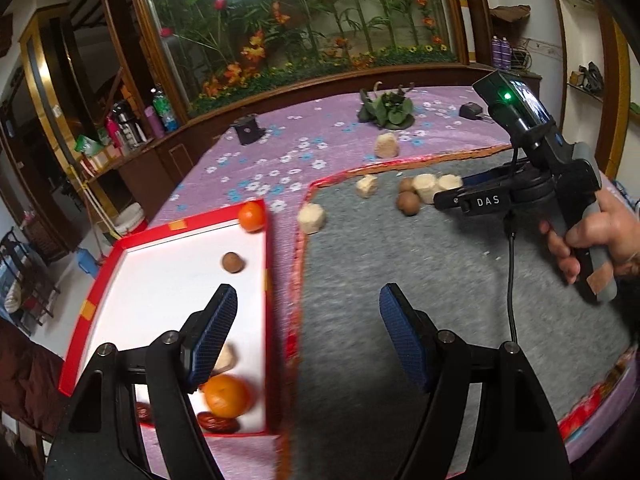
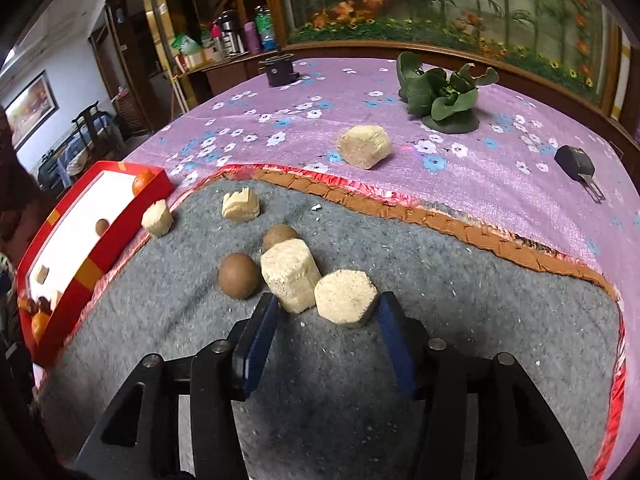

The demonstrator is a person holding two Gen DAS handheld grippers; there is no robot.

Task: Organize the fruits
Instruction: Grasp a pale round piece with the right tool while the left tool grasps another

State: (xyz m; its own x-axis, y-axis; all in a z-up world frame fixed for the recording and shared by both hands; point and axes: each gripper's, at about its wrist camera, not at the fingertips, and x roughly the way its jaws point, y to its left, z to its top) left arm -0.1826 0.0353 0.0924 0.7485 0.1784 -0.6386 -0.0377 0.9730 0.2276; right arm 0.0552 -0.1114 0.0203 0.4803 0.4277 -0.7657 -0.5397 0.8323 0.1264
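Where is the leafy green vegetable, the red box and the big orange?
leafy green vegetable [image 2: 442, 98], right wrist view, on its middle leaves.
red box [image 1: 90, 304], left wrist view, on its left wall.
big orange [image 1: 227, 396], left wrist view, on its peel.

Open right claw [image 2: 326, 312], pale hexagonal chunk [image 2: 346, 298] between fingers

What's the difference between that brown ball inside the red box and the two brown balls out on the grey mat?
The brown fruit in the red box lies alone on the box's white floor; the two brown fruits on the grey mat sit together among pale cut chunks. The boxed one is already sorted; the mat pair is not. The mat pair lies just ahead of the open right tool. All three are round, brown and matte.
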